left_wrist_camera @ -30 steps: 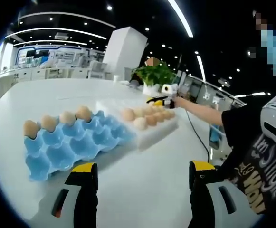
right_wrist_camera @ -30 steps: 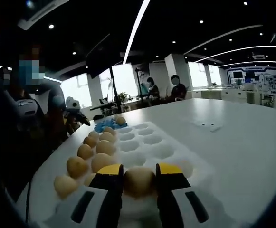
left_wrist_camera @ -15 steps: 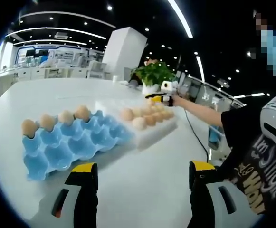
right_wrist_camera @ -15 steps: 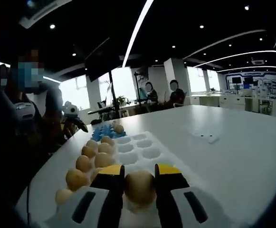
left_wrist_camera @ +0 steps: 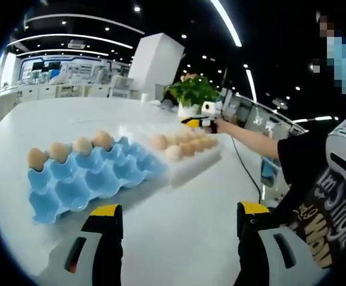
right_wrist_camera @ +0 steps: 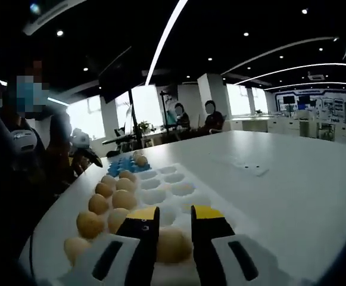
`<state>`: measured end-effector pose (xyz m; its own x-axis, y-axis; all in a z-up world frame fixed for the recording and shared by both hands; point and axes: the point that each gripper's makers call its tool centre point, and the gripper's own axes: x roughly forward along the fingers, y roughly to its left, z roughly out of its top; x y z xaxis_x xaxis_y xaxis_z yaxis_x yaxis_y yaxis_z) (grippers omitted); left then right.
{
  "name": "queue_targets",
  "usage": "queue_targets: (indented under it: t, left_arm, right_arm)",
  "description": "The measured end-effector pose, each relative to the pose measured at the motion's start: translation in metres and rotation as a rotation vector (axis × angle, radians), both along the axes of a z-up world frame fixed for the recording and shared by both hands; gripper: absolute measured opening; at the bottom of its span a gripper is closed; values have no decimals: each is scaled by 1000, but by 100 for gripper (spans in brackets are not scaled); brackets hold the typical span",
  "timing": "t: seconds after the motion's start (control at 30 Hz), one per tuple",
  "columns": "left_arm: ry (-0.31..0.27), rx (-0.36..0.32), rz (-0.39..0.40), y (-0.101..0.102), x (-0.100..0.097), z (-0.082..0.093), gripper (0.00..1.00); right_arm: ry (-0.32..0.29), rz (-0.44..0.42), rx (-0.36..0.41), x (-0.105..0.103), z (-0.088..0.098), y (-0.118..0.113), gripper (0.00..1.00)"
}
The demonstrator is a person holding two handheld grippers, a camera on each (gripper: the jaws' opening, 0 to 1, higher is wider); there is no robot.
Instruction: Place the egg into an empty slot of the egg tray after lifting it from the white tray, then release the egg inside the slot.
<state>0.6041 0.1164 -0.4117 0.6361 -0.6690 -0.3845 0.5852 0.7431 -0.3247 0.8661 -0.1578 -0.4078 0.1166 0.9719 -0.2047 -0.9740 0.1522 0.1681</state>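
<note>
Clamping an egg between its yellow-tipped jaws, the right gripper sits over the near end of the white tray, seen in the right gripper view. Ahead of the jaws the tray's shallow white cups run away from the tool, bare on the right side, while a double line of brown eggs fills the tray's left side. Beyond the tray's far end lies the blue egg tray, with an egg at its far edge. To the right of the jaws the white table spreads wide and bare, with one small flat item lying well off.

In the left gripper view the left gripper hangs with jaws wide apart, gripping nothing, above bare tabletop. Ahead and to its left the blue egg tray shows four eggs along its far row and open slots nearer the tool. The white tray touches its right edge, and the right gripper shows at that tray's far end. A person's arm reaches in on the right; a potted plant stands beyond.
</note>
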Motion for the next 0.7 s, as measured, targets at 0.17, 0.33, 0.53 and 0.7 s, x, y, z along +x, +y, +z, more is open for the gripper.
queue_targets:
  t: [0.17,0.33,0.53,0.7]
  left_arm:
    - [0,-2,-22,-6,0,0,80]
    - [1,2,-23,-6,0,1,80]
    - [7,3,-25,-8,0,-2,80]
    - [6,0,-34,-12,0,-2,80]
  right_arm:
    - [-28,15,-70,0,-13,-6,30]
    - [-41,13,-77,-1,-18,-8,35]
    - [-101,85,-151,-3,-22,-3,36]
    - [-167,149,-186,-11,-23,3,32]
